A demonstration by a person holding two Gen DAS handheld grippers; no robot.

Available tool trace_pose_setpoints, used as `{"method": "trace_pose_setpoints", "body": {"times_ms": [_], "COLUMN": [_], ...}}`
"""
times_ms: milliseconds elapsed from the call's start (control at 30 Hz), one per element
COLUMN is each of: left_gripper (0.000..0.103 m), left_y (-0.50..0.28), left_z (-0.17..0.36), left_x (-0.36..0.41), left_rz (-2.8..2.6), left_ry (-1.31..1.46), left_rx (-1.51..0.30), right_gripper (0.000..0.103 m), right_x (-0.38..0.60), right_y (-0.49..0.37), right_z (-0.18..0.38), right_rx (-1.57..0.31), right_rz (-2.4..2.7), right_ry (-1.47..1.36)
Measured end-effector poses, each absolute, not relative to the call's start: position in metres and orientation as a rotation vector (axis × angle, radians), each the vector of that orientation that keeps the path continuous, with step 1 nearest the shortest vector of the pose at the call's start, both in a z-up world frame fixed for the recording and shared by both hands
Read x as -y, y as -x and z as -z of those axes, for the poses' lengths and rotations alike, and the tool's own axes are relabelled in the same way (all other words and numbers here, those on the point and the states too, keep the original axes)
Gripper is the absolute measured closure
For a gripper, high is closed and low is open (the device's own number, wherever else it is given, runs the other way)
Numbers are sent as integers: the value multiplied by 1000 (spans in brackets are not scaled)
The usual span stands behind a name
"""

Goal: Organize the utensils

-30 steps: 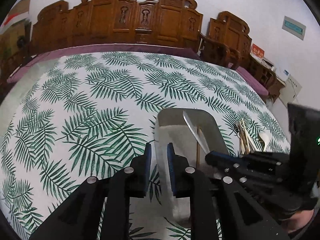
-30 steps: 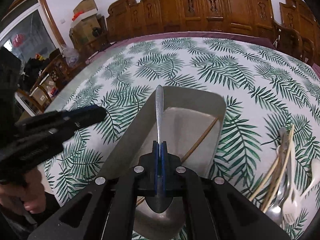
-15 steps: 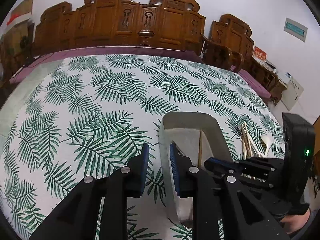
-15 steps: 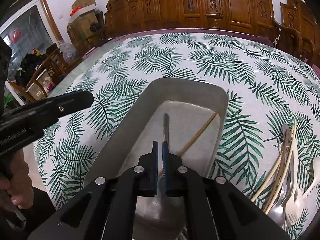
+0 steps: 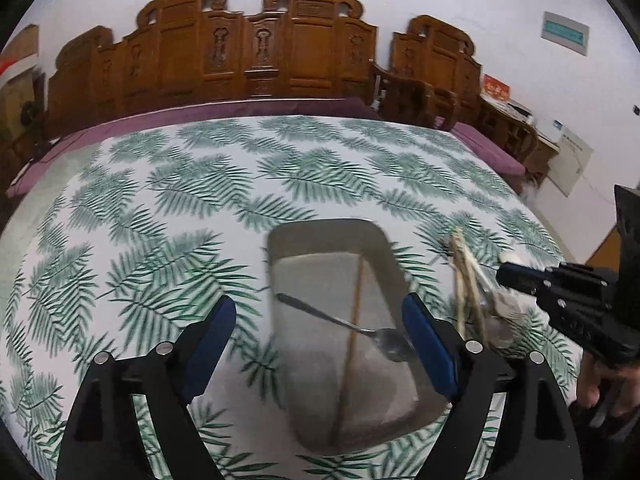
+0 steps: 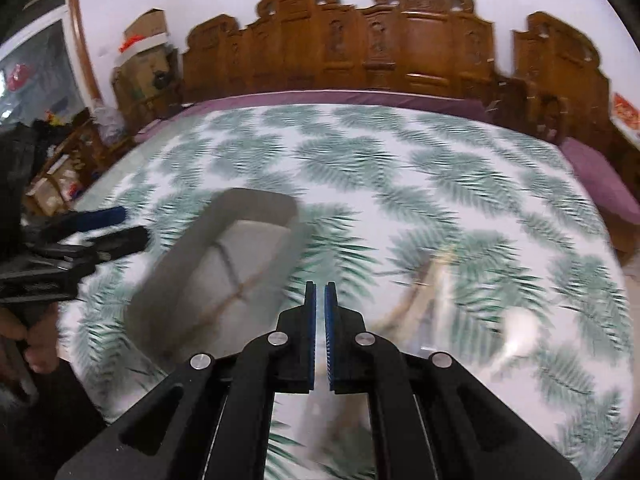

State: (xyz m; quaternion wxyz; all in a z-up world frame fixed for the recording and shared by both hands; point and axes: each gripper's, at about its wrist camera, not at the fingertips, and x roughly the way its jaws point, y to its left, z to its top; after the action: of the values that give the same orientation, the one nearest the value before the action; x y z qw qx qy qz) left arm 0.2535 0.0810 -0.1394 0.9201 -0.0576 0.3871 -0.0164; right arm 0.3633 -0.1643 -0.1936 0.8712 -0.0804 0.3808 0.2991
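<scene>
Your left gripper (image 5: 316, 326) was opening its jaws wide over the near end of the grey rectangular metal tray (image 5: 328, 232), its pads off the tray. A silver metal spoon (image 5: 340, 322) lay crossed over a thin wooden chopstick (image 5: 354, 320) inside the tray. Your right gripper (image 6: 320, 300) was closed and empty above the palm-leaf tablecloth (image 6: 400, 168), between the tray and the blurred pile of loose utensils (image 6: 432, 300) toward the table's right edge.

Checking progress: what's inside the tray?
In the tray: a spoon crossing a chopstick. The left tool's finger covers the right edge.
</scene>
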Motion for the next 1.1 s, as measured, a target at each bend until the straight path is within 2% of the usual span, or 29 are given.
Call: {"method": "trace_pose_setpoints", "body": {"times_ms": [100,233,600,733,1100], "left_gripper": [12,8,8,8,8], "left_y": [-255,-255,-255,-254,-251], "left_z": [140,140,146,147,147], "left_x": [-66,-42,-3,5,13], "left_rz": [68,106,181,168,218], "left_ry": [103,67,20,-18,-17], "left_rx": [-806,-809,-854,-859,-865], "right_gripper": [96,96,96,87,86], "right_x": [190,219,234,235,223], "right_y": [-367,-372,-375,-375,-392], "right_z": [201,215,241,246,258], "right_rx": [-803,-821,-862,-876,-911], "right_rz": [-570,-510,-492,-505,-528], "right_ry": [186,175,180,174,180]}}
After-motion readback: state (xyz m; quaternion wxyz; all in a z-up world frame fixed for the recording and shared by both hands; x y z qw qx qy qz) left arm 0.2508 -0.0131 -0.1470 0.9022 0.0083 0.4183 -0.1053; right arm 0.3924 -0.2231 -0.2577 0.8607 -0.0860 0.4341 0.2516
